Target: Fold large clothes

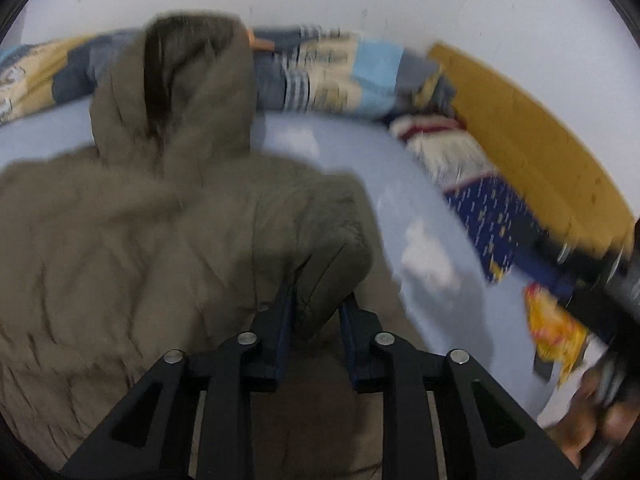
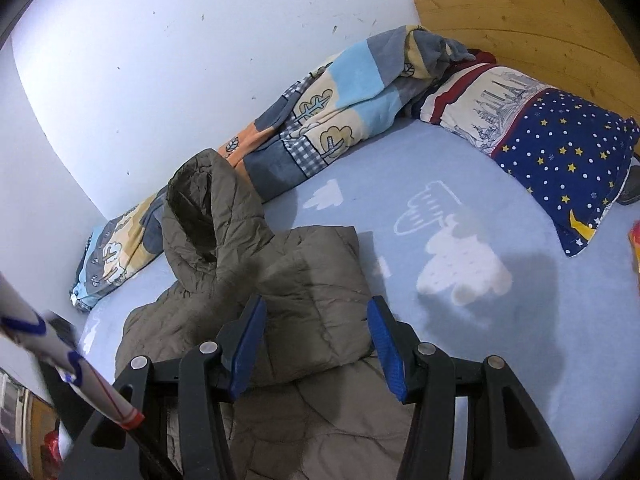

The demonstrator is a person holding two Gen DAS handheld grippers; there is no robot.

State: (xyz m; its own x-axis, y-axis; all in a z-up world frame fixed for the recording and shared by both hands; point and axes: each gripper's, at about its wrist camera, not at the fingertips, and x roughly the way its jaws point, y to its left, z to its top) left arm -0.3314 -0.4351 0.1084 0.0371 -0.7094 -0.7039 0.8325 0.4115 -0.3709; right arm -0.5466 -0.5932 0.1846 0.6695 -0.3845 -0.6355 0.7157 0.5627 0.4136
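1. An olive-brown hooded puffer jacket [image 2: 256, 304] lies spread on the pale blue bed sheet [image 2: 500, 340], its hood [image 2: 204, 216] pointing toward the white wall [image 2: 160, 80].
2. In the left wrist view, the left gripper [image 1: 318, 304] is clamped on a bunched fold of the jacket's quilted fabric; the fold, likely a sleeve end, rises between the two dark blue pads [image 1: 285, 320] and bulges above them. That view is smeared with blur.
3. In the right wrist view, the right gripper [image 2: 316, 344] hangs over the jacket with its jaws standing apart. Its blue pads [image 2: 386, 348] are clear of the fabric, and nothing is gripped between them.
4. One side of the jacket is folded over its body, forming a straight edge just beyond the right gripper.
5. A patchwork blanket [image 2: 332, 120] with tree prints lies rolled behind the jacket's hood, along the wall.
6. A pillow [image 2: 560, 152] with navy starred fabric sits well to the right of the jacket, against the wooden headboard [image 2: 540, 28].
7. A white sleeve [image 2: 60, 352] with blue and red markings crosses the lower left of the right wrist view, beside the jacket.
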